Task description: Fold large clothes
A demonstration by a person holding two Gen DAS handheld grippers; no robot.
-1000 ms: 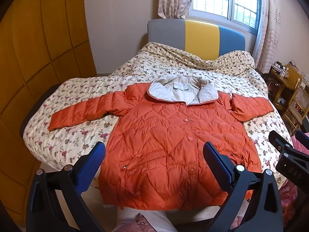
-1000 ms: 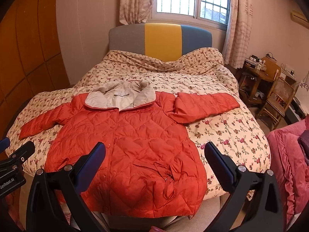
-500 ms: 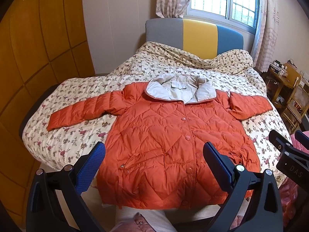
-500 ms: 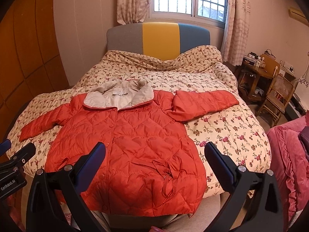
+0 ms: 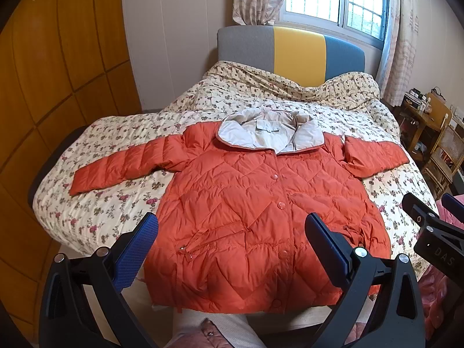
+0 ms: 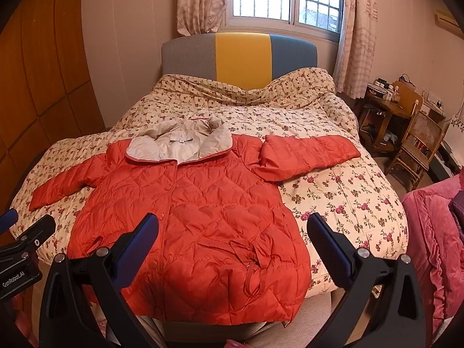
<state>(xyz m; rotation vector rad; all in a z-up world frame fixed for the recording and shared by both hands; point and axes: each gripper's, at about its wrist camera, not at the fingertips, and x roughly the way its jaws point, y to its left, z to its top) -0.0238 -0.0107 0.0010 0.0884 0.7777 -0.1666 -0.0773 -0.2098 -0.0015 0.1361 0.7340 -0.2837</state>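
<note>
Orange quilted nylon, puffy and stitched in a zigzag diamond pattern: that is the jacket (image 5: 261, 203) spread face-up on the bed in front of you, buttoned down the middle with round orange snaps. Its wide collar (image 5: 269, 133) is turned out to show a pale grey, smooth lining. Both sleeves lie out to the sides; the one on your left (image 5: 124, 165) runs straight along the quilt, the one on your right (image 6: 307, 153) is bent back at the shoulder and looks shorter. A thin drawstring is tied in a loose bow near the hem (image 6: 255, 264). Under it lies a cream quilted bedspread (image 6: 348, 197) printed with small red flowers, rumpled up against a padded headboard (image 6: 240, 55) in grey, yellow and blue panels.

Your left gripper (image 5: 232, 240) is spread wide, holding nothing, its blue ribbed pads (image 5: 136, 249) framing the lower front of the jacket from above the foot of the bed (the hem hangs just over the mattress edge there). Your right gripper (image 6: 233, 240) is likewise wide apart and empty, hovering over the jacket's right hem corner, with the bow between its fingers in that view. Neither touches the fabric. Each gripper shows at the edge of the other's view.
</note>
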